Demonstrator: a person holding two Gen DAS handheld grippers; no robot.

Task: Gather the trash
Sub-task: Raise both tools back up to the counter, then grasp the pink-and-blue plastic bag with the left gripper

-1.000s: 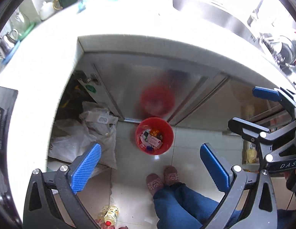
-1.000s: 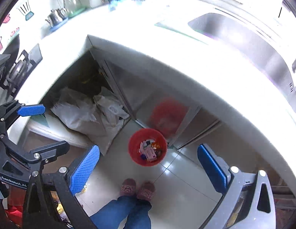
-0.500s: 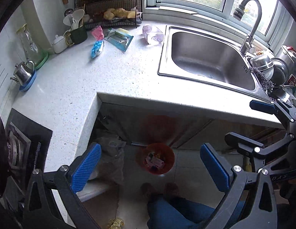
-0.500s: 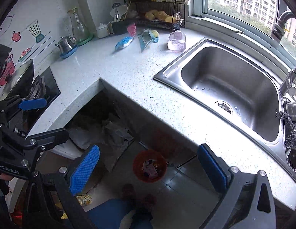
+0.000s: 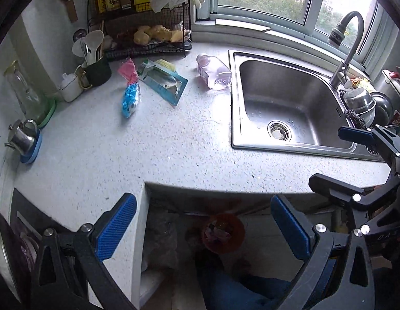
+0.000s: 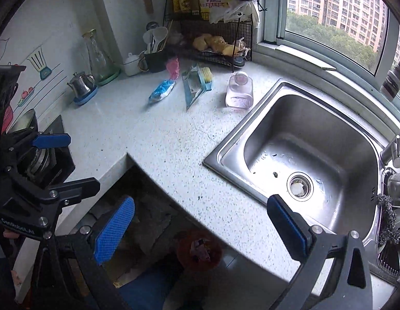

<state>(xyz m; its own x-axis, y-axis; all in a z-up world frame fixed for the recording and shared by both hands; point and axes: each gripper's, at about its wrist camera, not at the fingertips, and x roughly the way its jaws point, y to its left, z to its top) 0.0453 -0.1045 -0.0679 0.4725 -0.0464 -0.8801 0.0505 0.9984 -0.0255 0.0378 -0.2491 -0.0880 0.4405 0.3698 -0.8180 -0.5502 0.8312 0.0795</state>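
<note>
Left wrist: both grippers [image 5: 203,228] [image 6: 201,228] open, empty

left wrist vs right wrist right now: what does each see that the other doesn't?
Only the left wrist view shows the faucet whole and a pot beside the sink. Only the right wrist view shows the wall drawing and the stove clearly. Both show the counter, sink, blue wrapper, pink wrapper, clear bottle, red bin, and both grippers open, left and right.
</note>
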